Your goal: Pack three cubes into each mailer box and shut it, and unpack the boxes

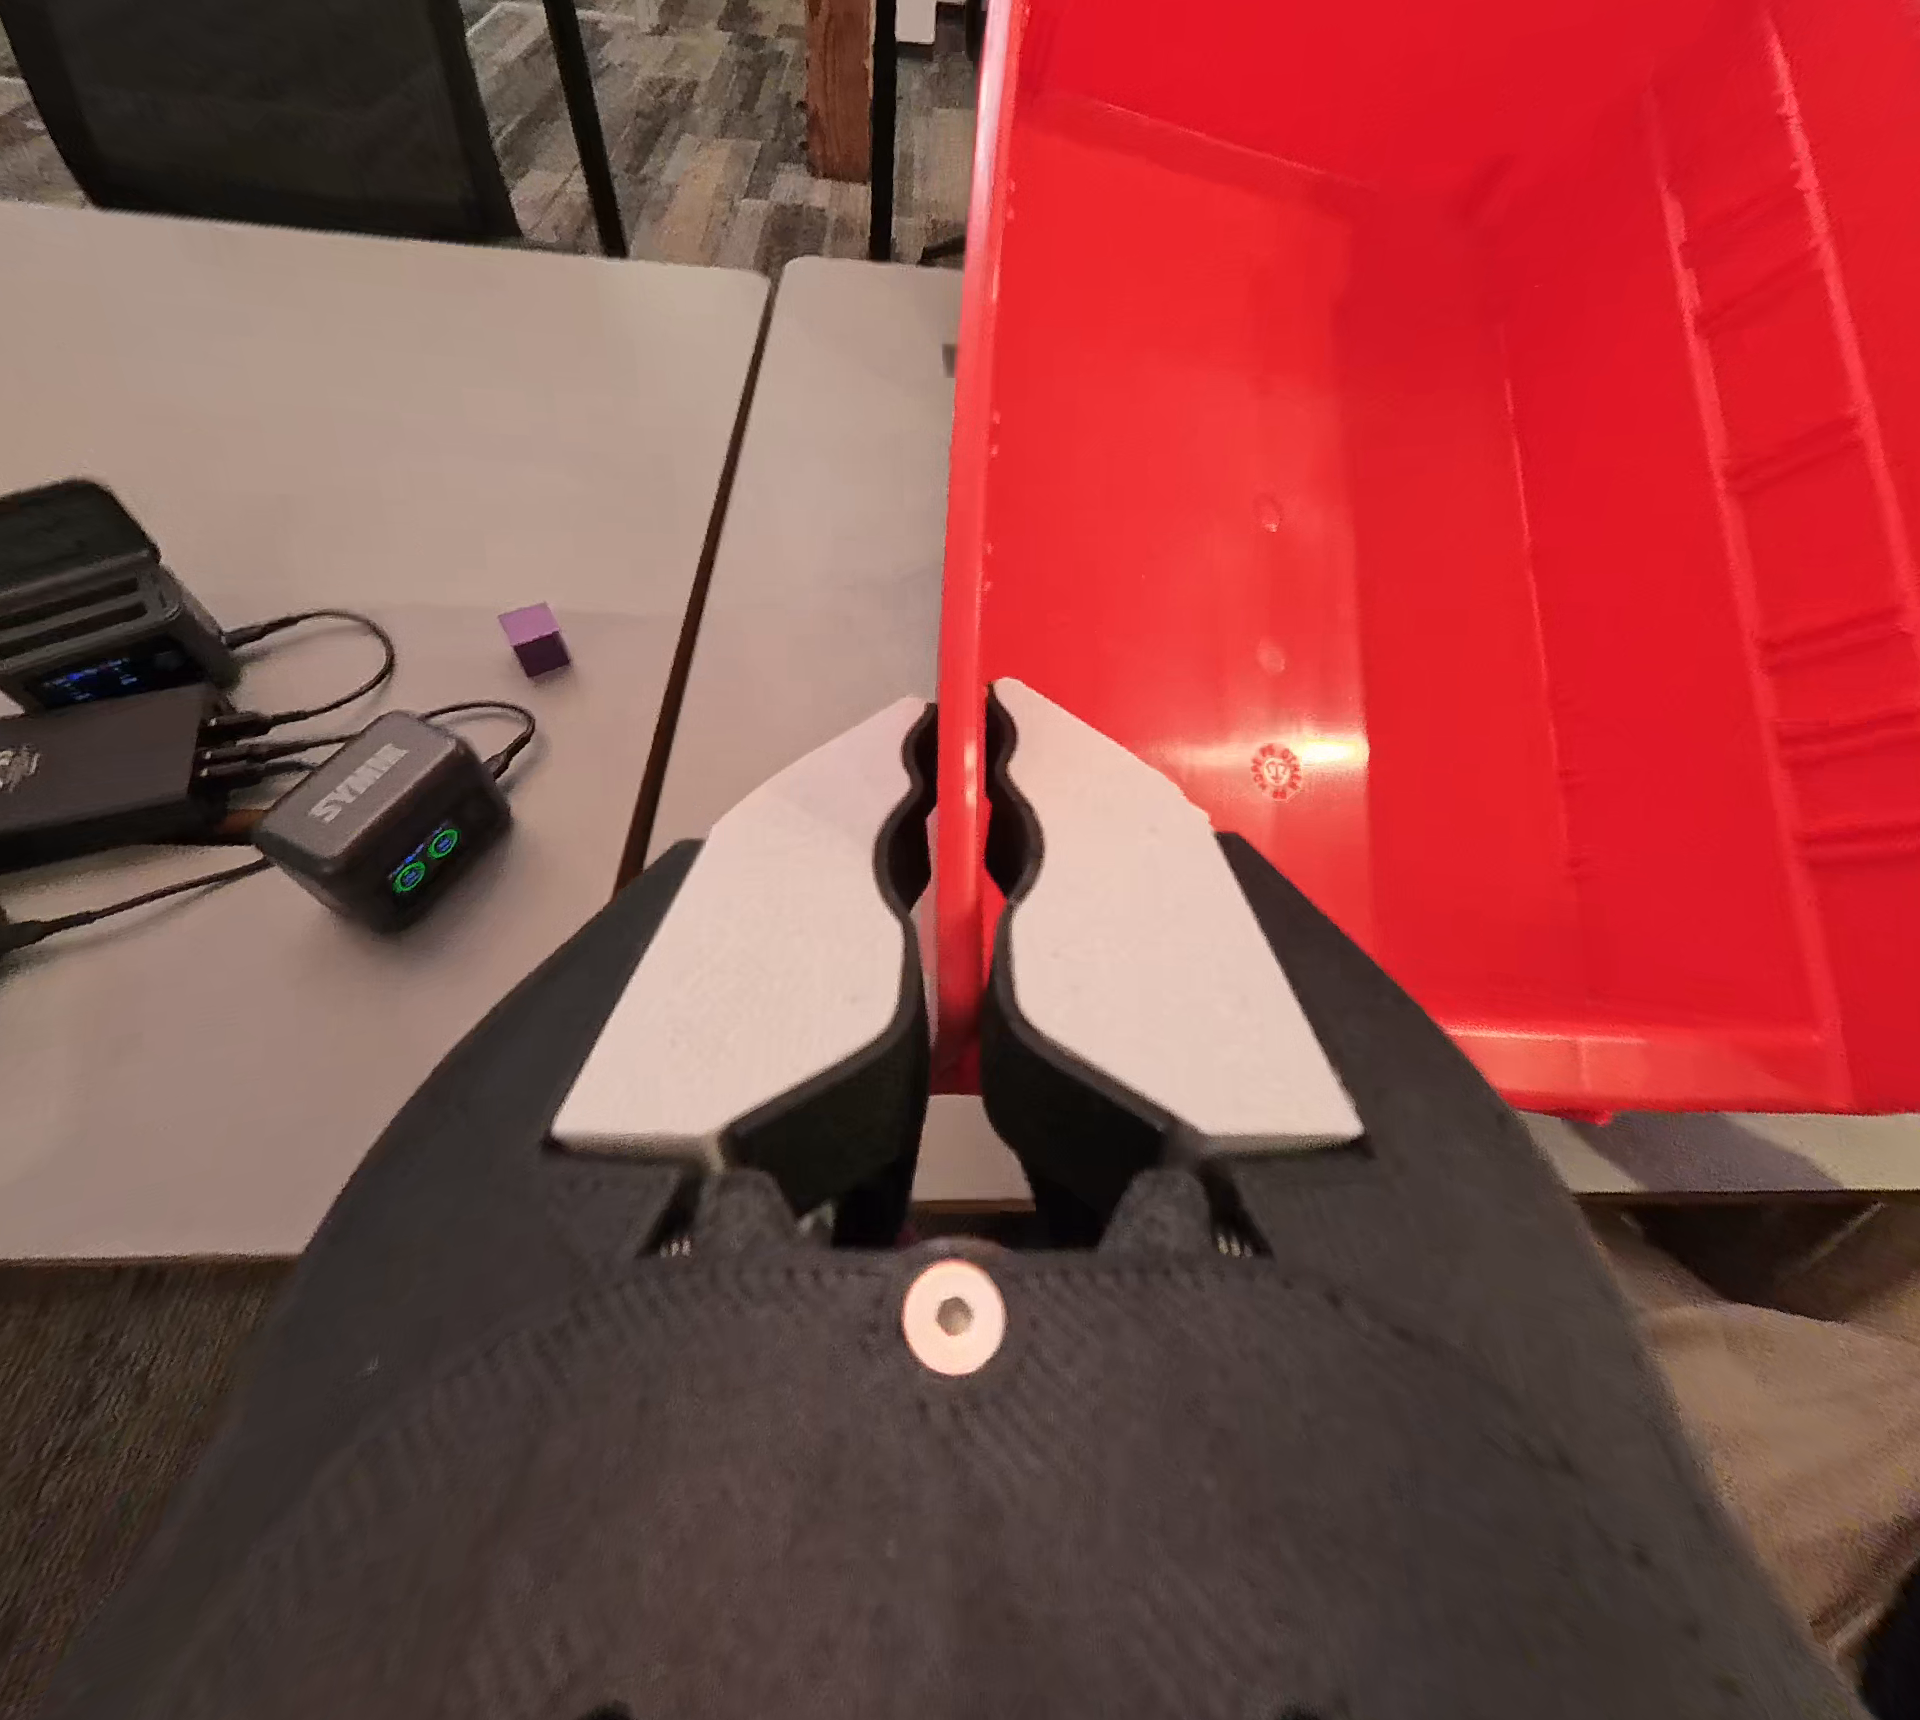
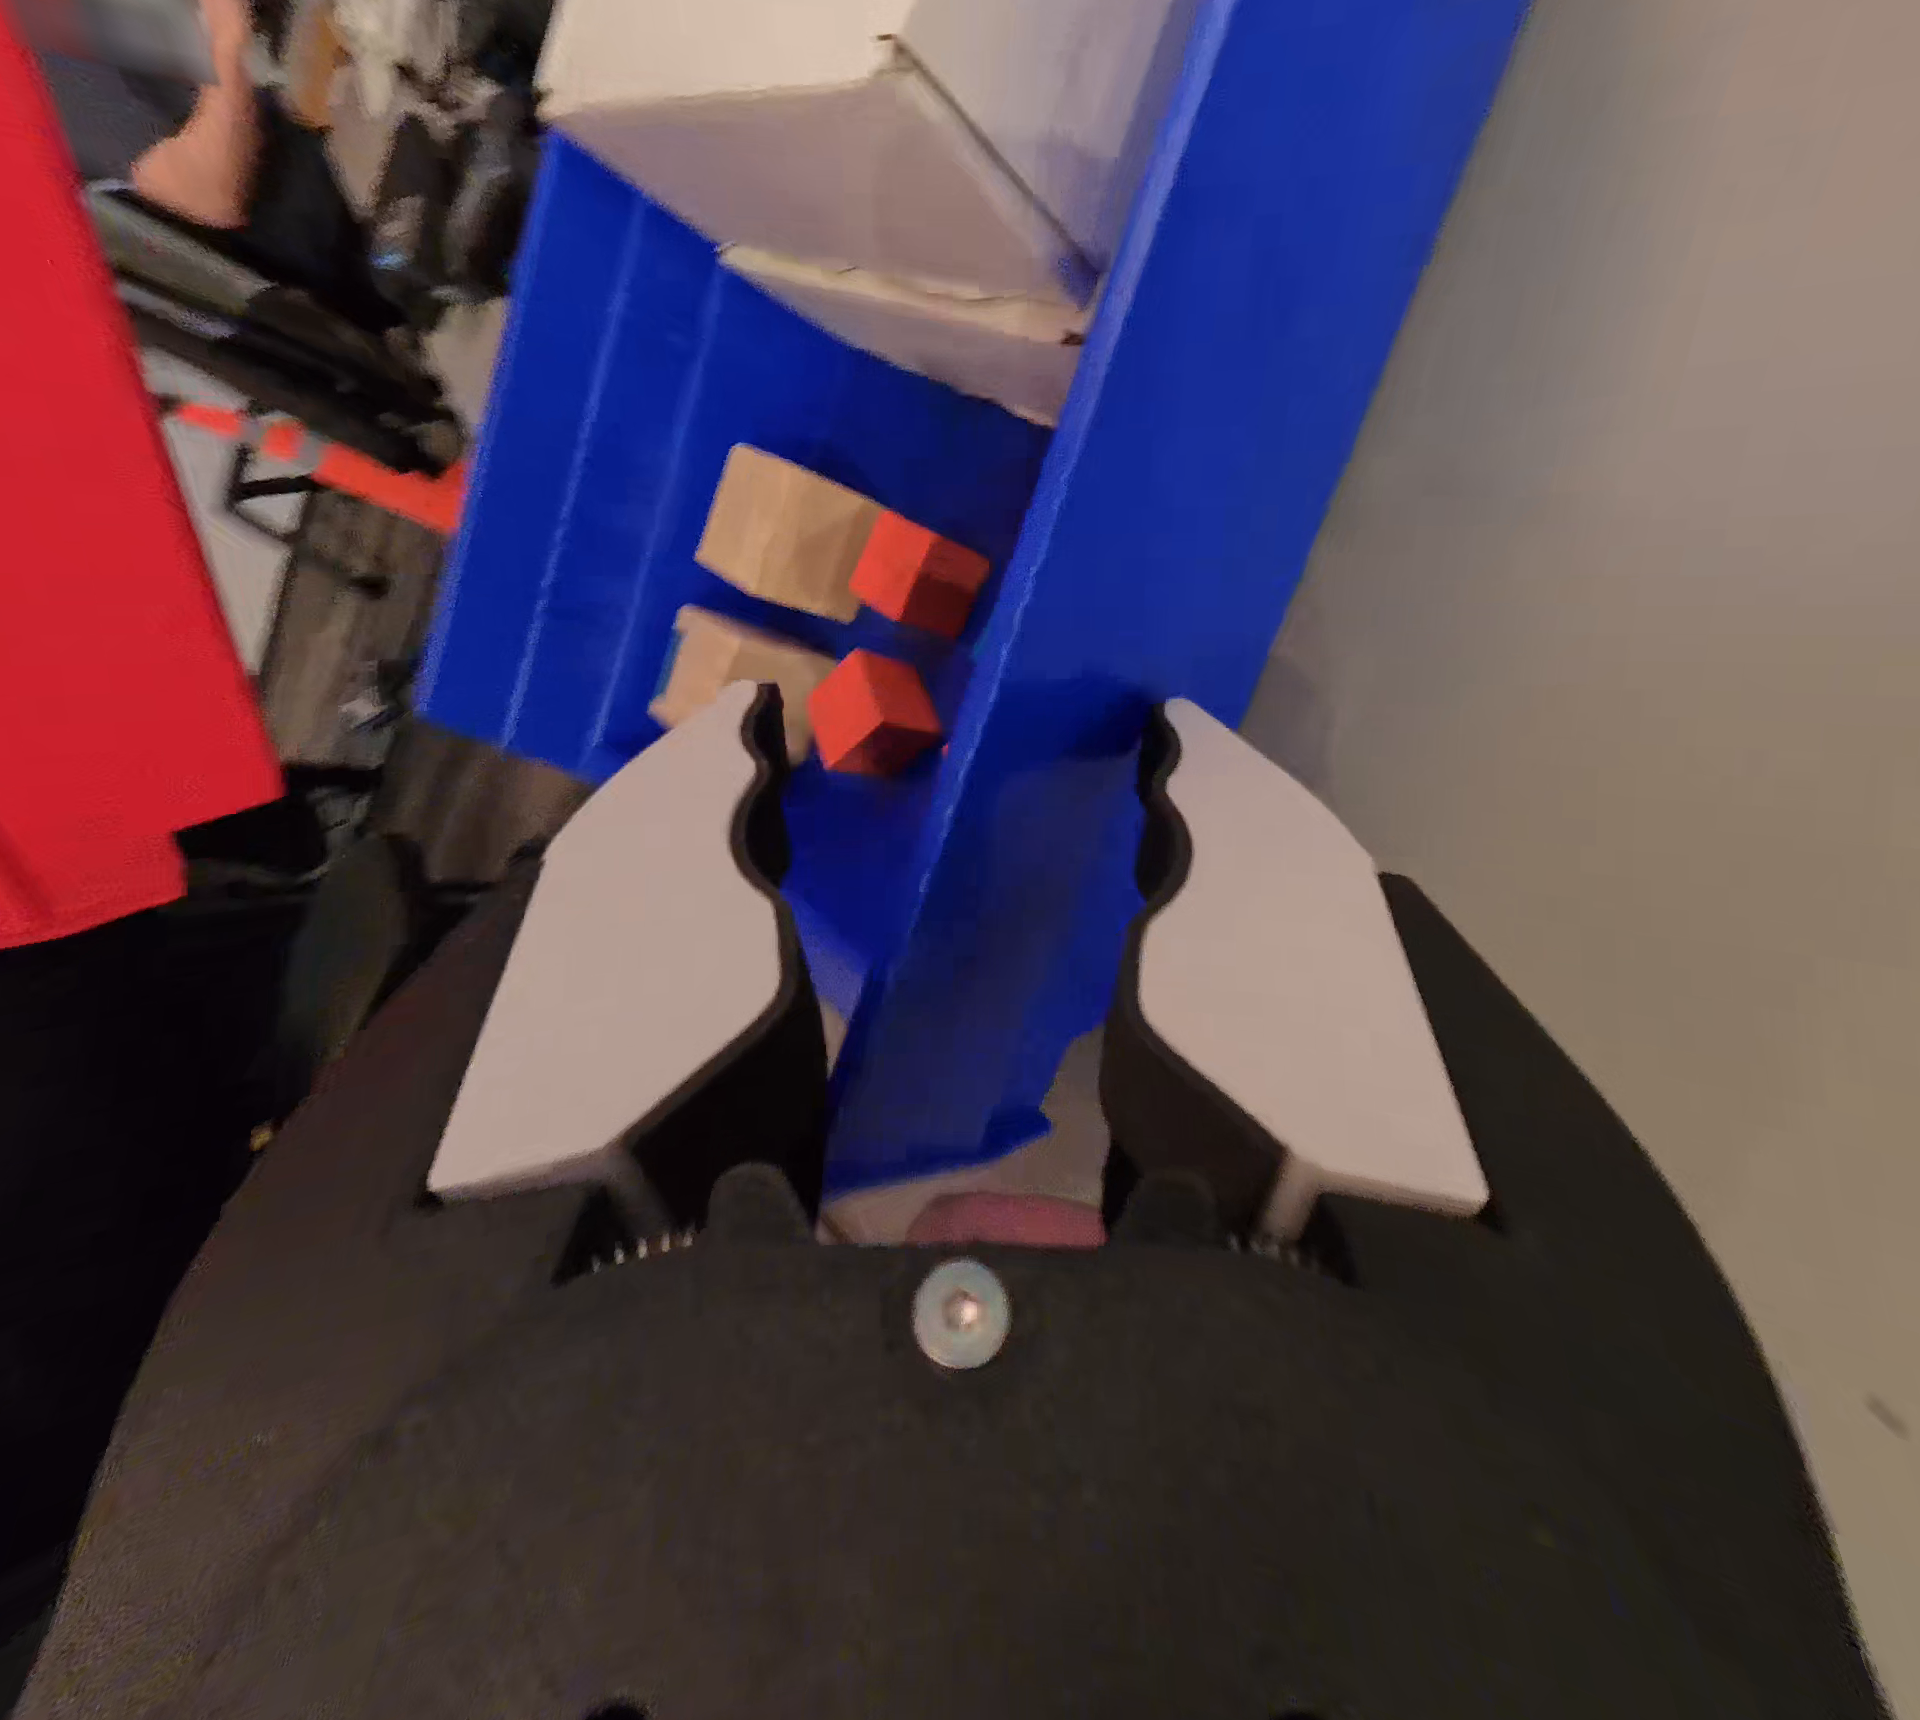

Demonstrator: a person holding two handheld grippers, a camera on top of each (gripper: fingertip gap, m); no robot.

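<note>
Setup, by my judgement: left tool (image 1: pixel 961 714) clamps the empty red bin's wall (image 1: pixel 961 423), right tool (image 2: pixel 961 714) gapes astride the blue bin's rim (image 2: pixel 1039 735); next, close and steady it.

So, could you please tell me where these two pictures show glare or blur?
Left wrist view: a bright glare spot sits on the red bin floor, its far rim is smeared, and the purple cube is fairly crisp. Right wrist view: blurred throughout, with the blue bin, white boxes and red cubes soft-edged.
</note>
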